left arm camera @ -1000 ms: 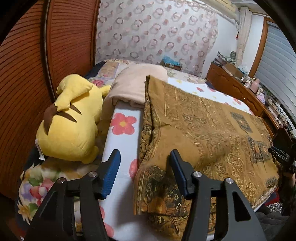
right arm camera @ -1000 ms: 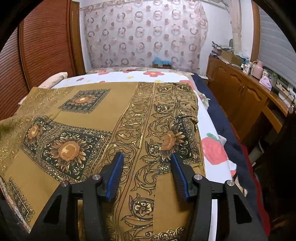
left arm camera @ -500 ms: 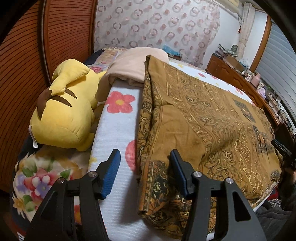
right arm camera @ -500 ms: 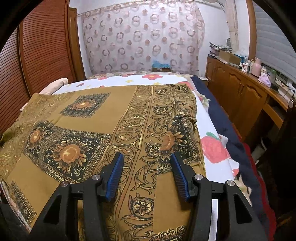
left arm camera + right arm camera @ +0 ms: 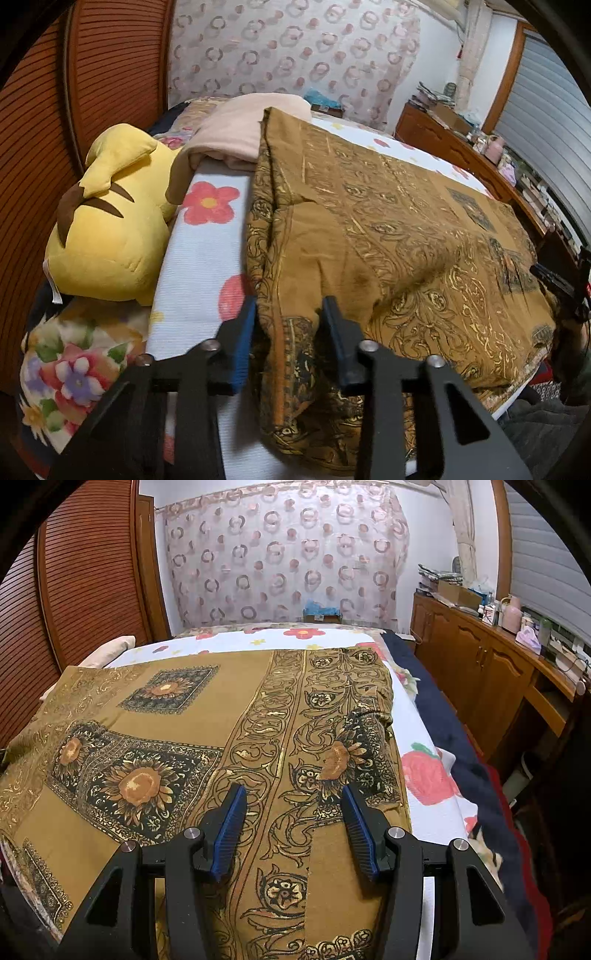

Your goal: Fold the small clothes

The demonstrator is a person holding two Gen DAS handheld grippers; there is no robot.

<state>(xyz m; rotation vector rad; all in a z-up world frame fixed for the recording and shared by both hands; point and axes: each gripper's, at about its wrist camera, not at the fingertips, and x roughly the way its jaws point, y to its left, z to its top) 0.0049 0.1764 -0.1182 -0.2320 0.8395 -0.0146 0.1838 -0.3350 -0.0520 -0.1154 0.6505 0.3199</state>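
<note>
The left gripper (image 5: 288, 314) has just been closing, and its blue pads now pinch a bunched fold at the left edge of the cloth (image 5: 388, 236). The fabric rises between the two pads and hangs in folds below them. The right gripper (image 5: 293, 801) hovers over the near right part of the cloth (image 5: 207, 709), its jaws parted about halfway, with nothing between the pads.

The cloth is a brown piece printed with gold scrolls and dark sunflower squares. It lies spread across the bed (image 5: 424, 738), mostly flat, and its near edge drops over the bed's front edge. Its left edge is rumpled into long folds; a small part near the right edge is folded back.

Just left of the cloth in the left wrist view, a strip of white bedsheet (image 5: 199, 258) with red flowers shows. Beside that lies a yellow plush (image 5: 107, 236) with brown-tipped ears, resting on a floral quilt (image 5: 70, 365). Beyond the plush, a pink blanket (image 5: 236, 129) touches the cloth's far left corner.

On the right of the bed, a navy blanket (image 5: 443, 716) runs along the side. Farther right stands a wooden cabinet (image 5: 480, 672) with bottles and boxes on top. A wood-slat wall (image 5: 88, 576) stands on the left, and a curtain (image 5: 280, 554) with ring patterns hangs at the far end.
</note>
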